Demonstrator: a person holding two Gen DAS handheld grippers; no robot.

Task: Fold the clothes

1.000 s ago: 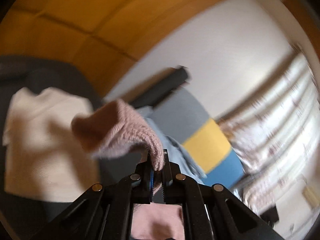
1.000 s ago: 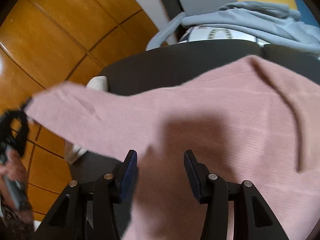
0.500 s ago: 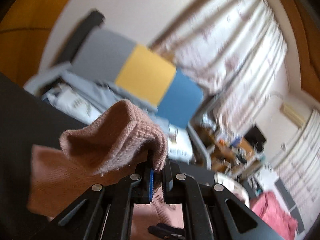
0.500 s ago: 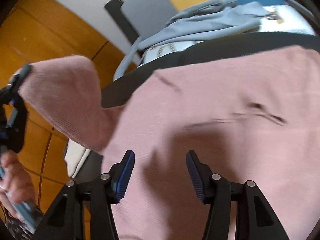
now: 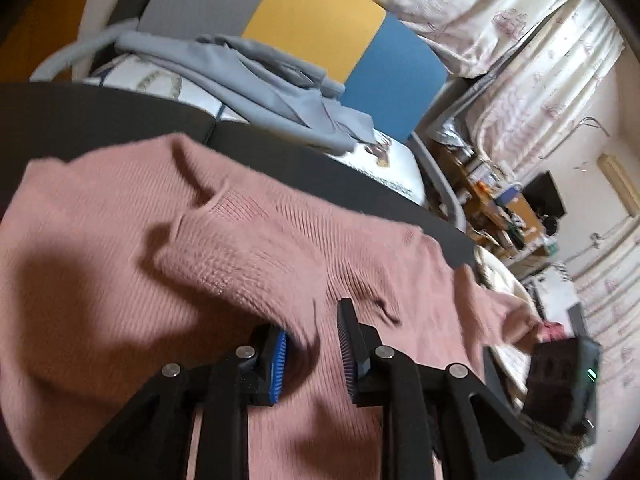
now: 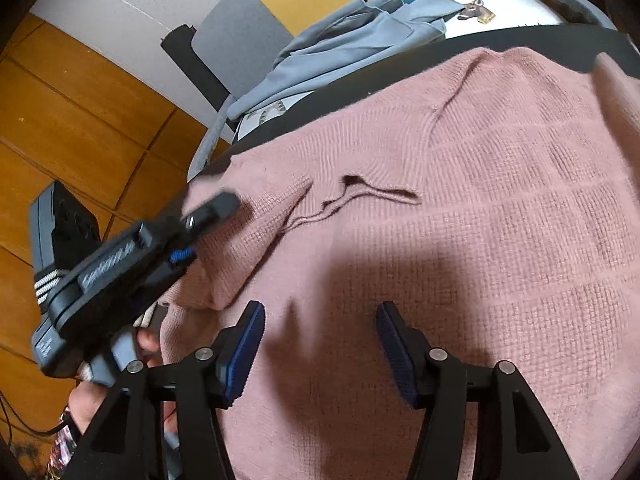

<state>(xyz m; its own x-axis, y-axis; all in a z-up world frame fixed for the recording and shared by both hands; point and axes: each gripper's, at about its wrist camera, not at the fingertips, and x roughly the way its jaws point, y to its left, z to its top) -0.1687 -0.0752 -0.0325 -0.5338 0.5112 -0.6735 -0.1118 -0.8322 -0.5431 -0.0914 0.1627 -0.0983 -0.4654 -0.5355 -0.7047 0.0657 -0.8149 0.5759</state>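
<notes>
Pink sweater (image 6: pixel 460 220) lies spread on the dark counter (image 5: pixel 100 116), one sleeve (image 5: pixel 248 264) folded over its body and running left to right just ahead of the left gripper (image 5: pixel 312 344). Both the left and the right gripper (image 6: pixel 320 344) hover over it, fingers apart and empty; the left is nearer the sleeve.

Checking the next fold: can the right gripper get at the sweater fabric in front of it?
Probably yes. The right gripper is open over the pink sweater, with nothing between its fingers and the knit. The left gripper is off to its left.
</notes>
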